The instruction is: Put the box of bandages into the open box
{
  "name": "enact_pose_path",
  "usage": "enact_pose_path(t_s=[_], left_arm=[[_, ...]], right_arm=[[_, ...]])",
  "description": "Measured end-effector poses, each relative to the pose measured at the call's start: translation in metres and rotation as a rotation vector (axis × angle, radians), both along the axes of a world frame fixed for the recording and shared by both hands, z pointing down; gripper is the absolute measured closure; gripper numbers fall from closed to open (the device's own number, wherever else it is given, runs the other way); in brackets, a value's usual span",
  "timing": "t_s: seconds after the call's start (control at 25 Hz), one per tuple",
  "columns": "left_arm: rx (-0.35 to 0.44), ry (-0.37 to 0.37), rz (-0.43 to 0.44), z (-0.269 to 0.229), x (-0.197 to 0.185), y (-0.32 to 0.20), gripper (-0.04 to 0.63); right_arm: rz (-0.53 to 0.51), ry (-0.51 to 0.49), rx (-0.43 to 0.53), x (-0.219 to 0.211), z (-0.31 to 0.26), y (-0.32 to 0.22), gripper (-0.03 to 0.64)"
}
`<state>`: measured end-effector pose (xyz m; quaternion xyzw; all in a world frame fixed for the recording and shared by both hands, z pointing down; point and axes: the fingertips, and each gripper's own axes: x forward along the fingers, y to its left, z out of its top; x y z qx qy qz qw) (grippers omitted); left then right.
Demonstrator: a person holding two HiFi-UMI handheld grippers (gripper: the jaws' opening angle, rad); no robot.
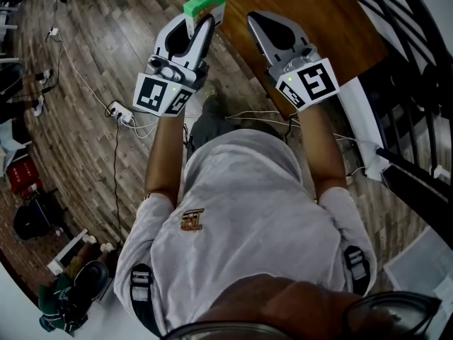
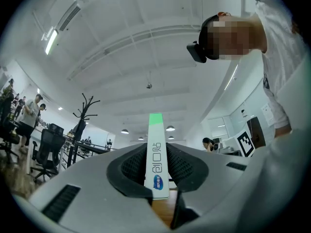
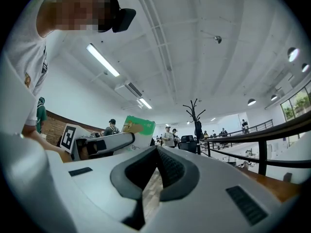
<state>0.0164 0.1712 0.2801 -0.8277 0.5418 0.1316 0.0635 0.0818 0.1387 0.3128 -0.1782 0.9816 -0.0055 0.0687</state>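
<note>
Head view shows the left hand-held gripper clamped on the box of bandages, which stands green end up at upper centre of the frame, by the left edge of the wooden counter. Just to its right, the right hand-held gripper has its jaws together, nothing between them.

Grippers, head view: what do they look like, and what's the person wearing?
Left gripper and right gripper: light grey tapered shells, black ribbed pads inside the jaws, each with a cube of black-and-white square markers and a green light. The person wears a pale short-sleeved T-shirt with a chest emblem.
</note>
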Motion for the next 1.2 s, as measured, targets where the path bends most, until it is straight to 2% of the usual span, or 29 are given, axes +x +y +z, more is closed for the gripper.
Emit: enact_pose_path(t_s=[0.48,0.72,0.92,1.2], left_arm=[[0.004,-0.008,0.081,0.000,-0.062,-0.061,0.489],[-0.006,0.000,0.144,-0.003,-0.110,-0.101,0.489],[-0.028,-0.013,0.204,-0.003,-0.162,-0.137,0.489],[-0.038,-0.021,0.278,0.003,-0.197,-0.174,0.490]], right_arm=[[0.112,0.033,-0.012,-0.051,0.006,-0.061,0.584],[0.186,0.069,-0.024,-0.090,0.005,-0.098,0.584],[0.236,0.110,-0.035,-0.142,0.002,-0.127,0.584],[0.309,0.136,-0.041,-0.178,0.004,-0.160,0.584]])
